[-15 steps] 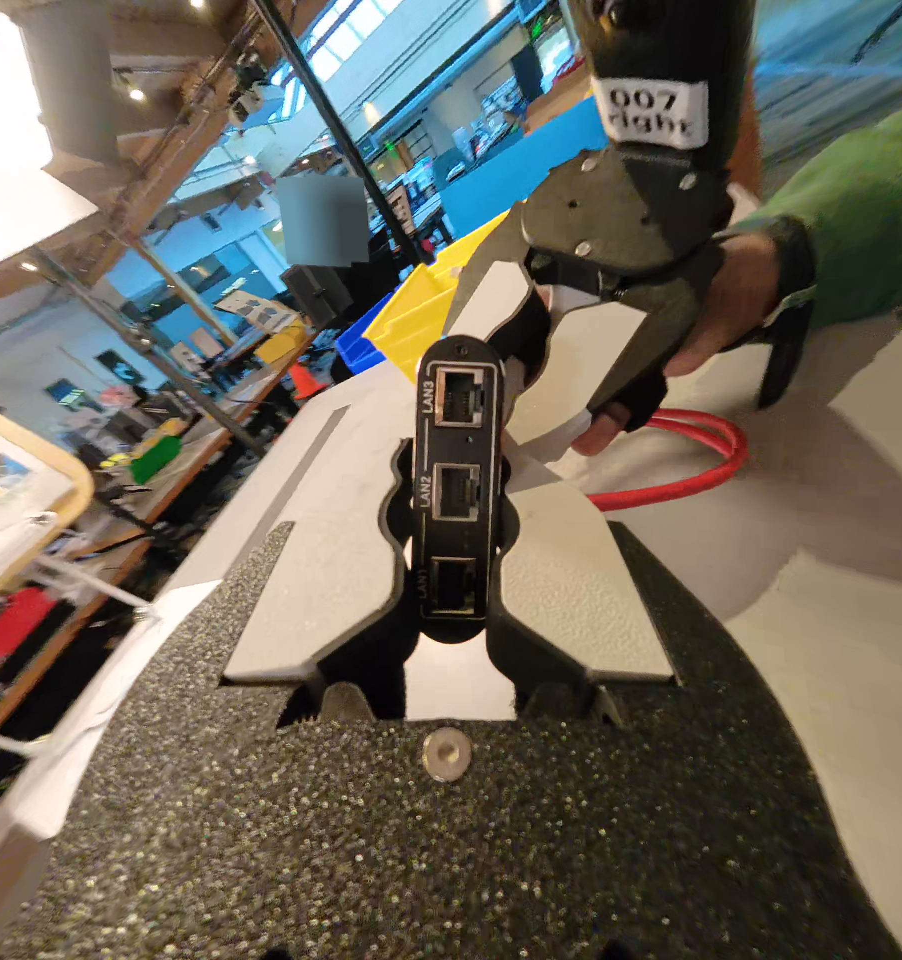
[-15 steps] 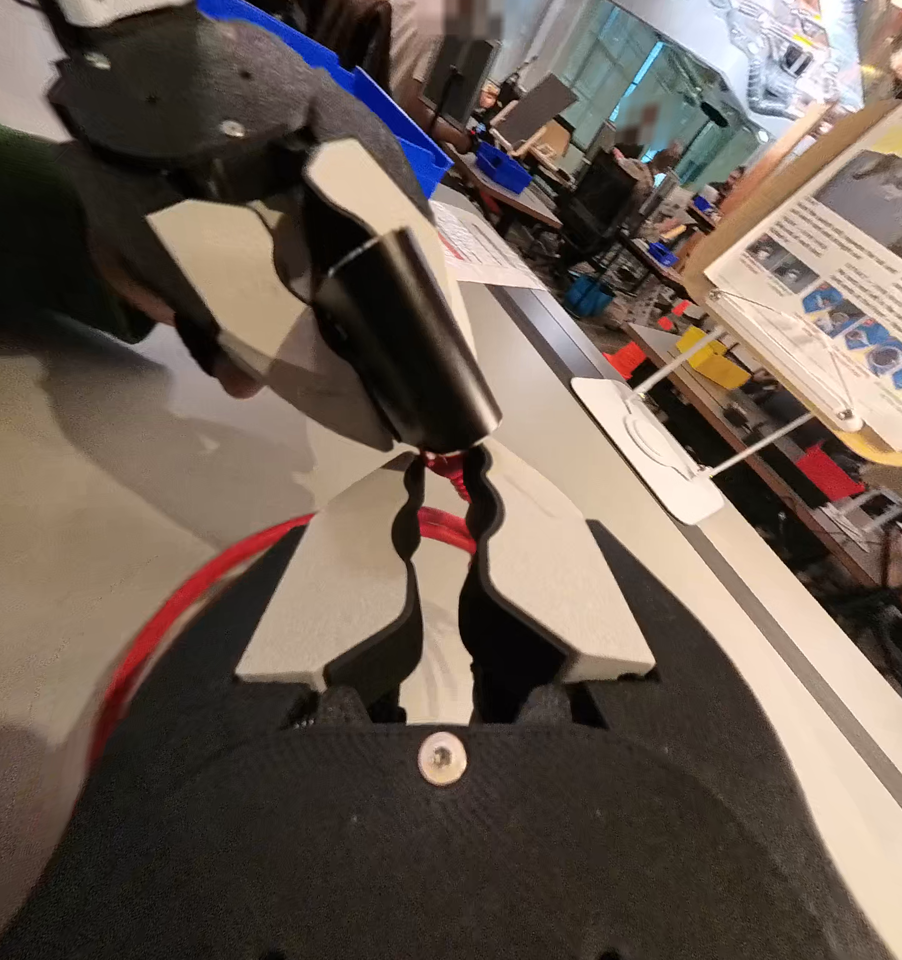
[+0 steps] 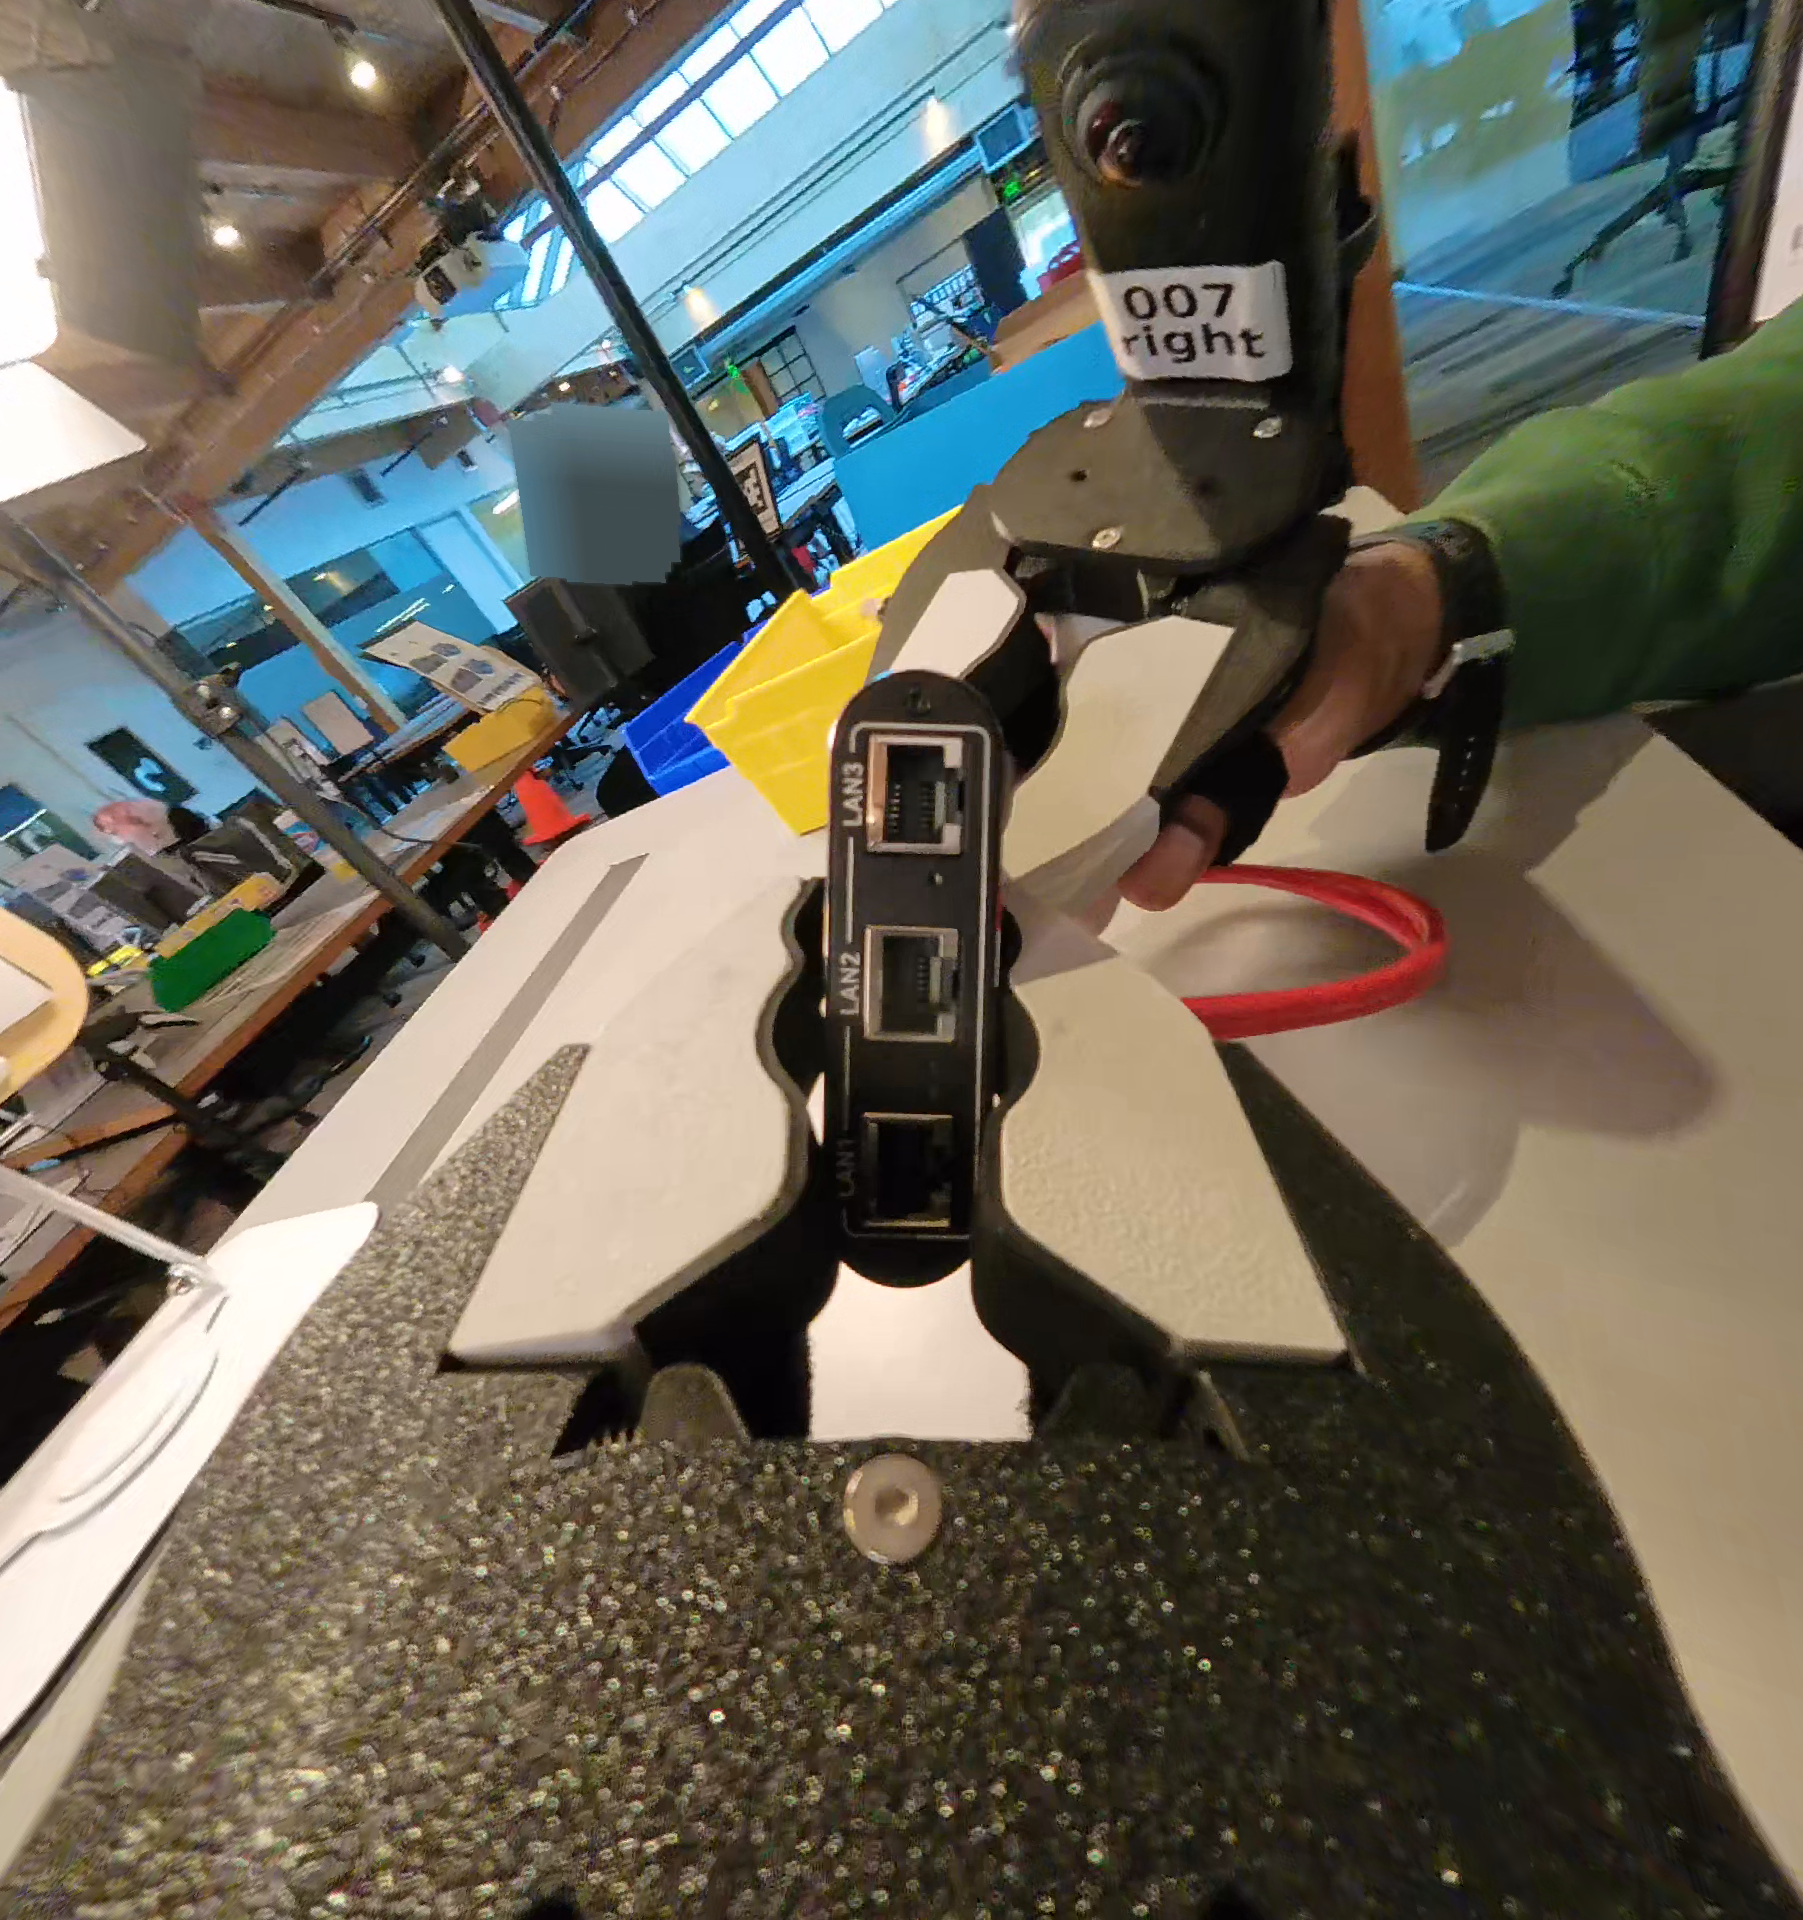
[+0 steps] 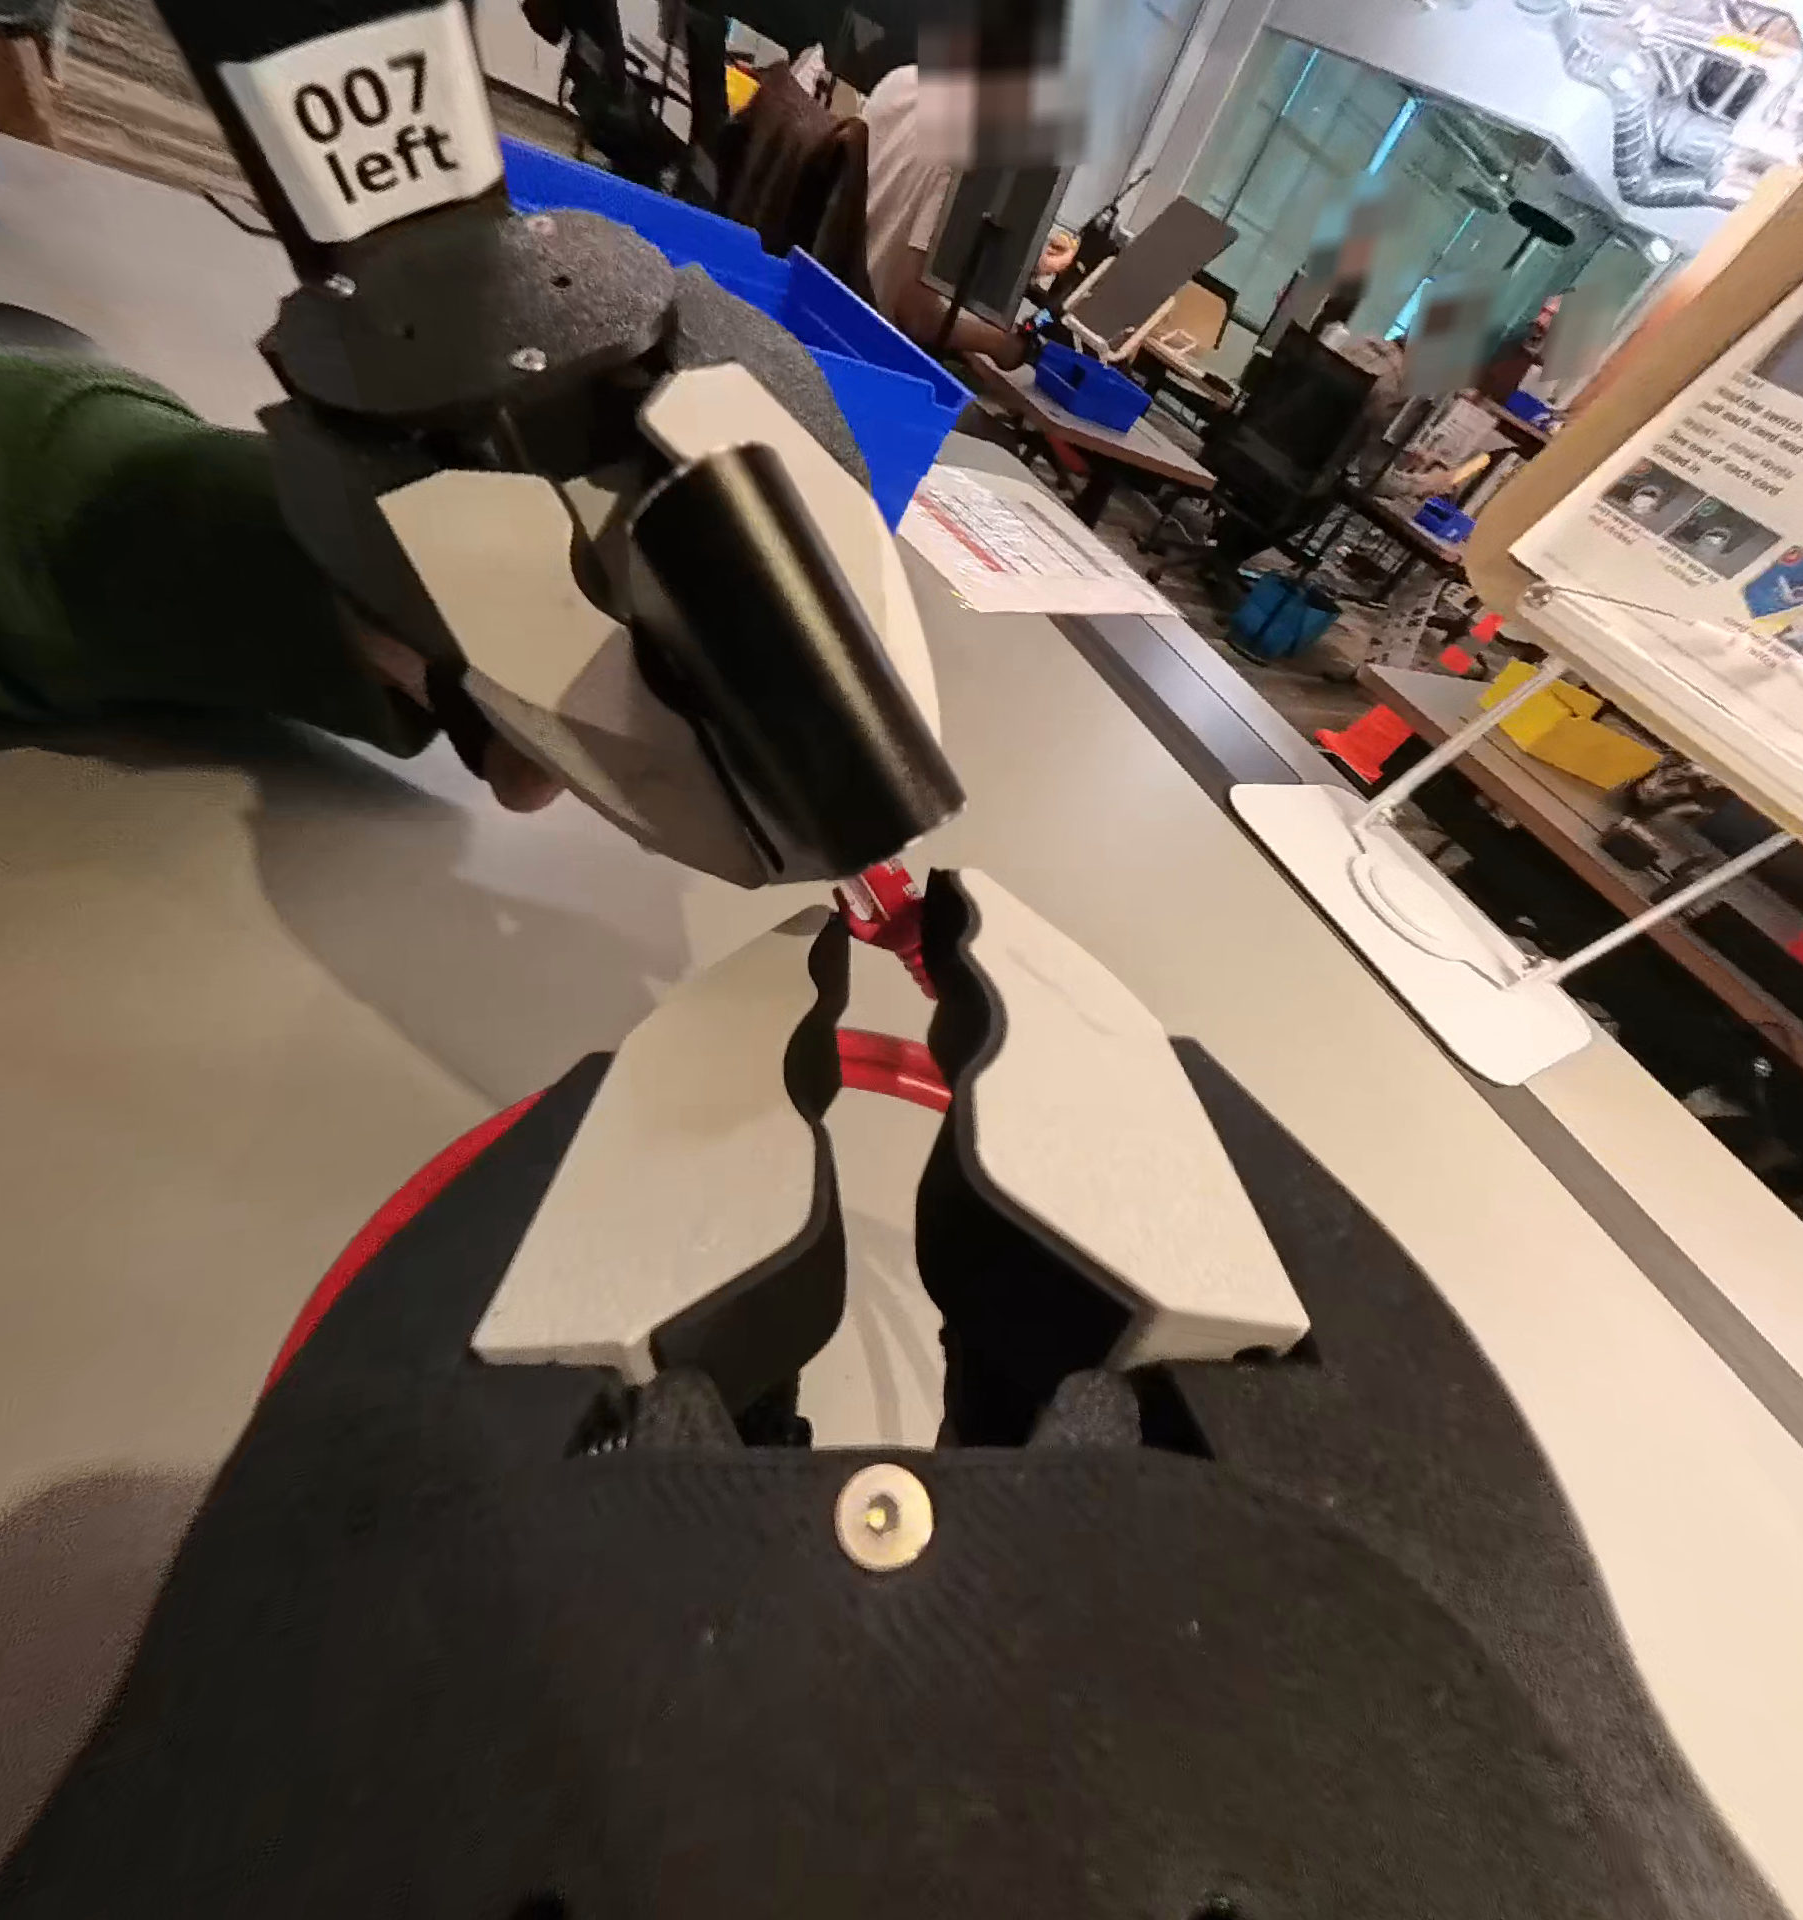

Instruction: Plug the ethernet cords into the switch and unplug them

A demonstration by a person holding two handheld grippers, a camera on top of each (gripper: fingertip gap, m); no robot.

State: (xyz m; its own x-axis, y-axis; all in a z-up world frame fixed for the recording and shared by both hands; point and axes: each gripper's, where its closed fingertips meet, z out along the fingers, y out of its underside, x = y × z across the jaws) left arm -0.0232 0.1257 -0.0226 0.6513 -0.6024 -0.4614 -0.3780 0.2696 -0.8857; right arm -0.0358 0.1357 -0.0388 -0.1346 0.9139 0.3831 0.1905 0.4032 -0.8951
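Note:
My left gripper [image 3: 907,920] is shut on a black switch [image 3: 918,1081] and holds it upright above the white table [image 3: 1655,1039]. Its three ports face the left camera, and no cord is in them. My right gripper [image 4: 884,906] is shut on the red plug [image 4: 892,925] of a red ethernet cord [image 4: 876,1060]. The plug sits right at the far end of the switch [image 4: 783,665]; I cannot tell whether it is inserted. In the left wrist view the right gripper [image 3: 1042,904] is behind the switch, and the cord [image 3: 1375,977] loops on the table.
A yellow bin [image 3: 793,717] and blue bins [image 4: 855,343] stand at the table's far side. A printed sheet [image 4: 1022,551] and the white base of a document stand [image 4: 1416,914] lie near the table's edge. Hands in green sleeves [image 3: 1655,540] hold the grippers. My left and right fingertips are right by each other.
Both grippers keep their holds. The two views have shifted a little, and the red plug now shows more clearly below the switch's end.

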